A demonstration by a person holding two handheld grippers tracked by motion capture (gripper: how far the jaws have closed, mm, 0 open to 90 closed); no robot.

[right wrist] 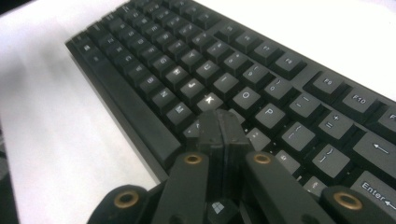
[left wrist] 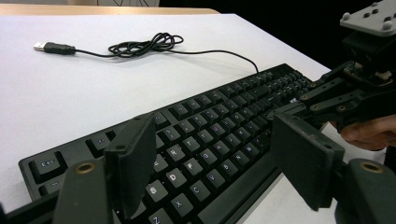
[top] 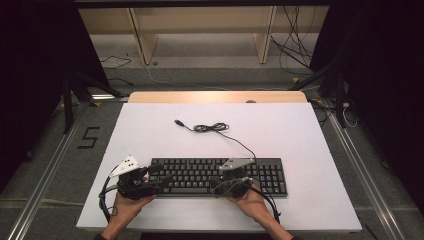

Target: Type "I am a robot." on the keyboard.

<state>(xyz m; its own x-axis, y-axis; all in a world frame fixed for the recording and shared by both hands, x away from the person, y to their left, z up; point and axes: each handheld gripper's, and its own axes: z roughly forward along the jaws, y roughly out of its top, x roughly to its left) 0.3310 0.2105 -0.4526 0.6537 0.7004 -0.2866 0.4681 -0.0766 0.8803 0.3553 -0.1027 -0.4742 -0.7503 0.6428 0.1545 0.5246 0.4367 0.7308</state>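
In the high view, a black full-size computer keyboard (top: 220, 176) is seen lying near the front edge of the white table top (top: 300, 135), its thin black cable (top: 215, 128) coiled behind it, with the left gripper (top: 161, 178) and right gripper (top: 220, 181) held over its ends. In the left gripper view, the left gripper's jaws are spread wide above the letter keys. In the right gripper view, the right gripper's jaws are pressed together, empty, over the bottom key rows.

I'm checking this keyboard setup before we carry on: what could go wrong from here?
The right hand-held gripper, jaws shut, sits low over the keyboard near the K key; its tip looks broad enough to catch neighbouring keys. The left hand-held gripper, jaws open, straddles the left keys and could snag a keycap. The loose cable may drag if the keyboard shifts.
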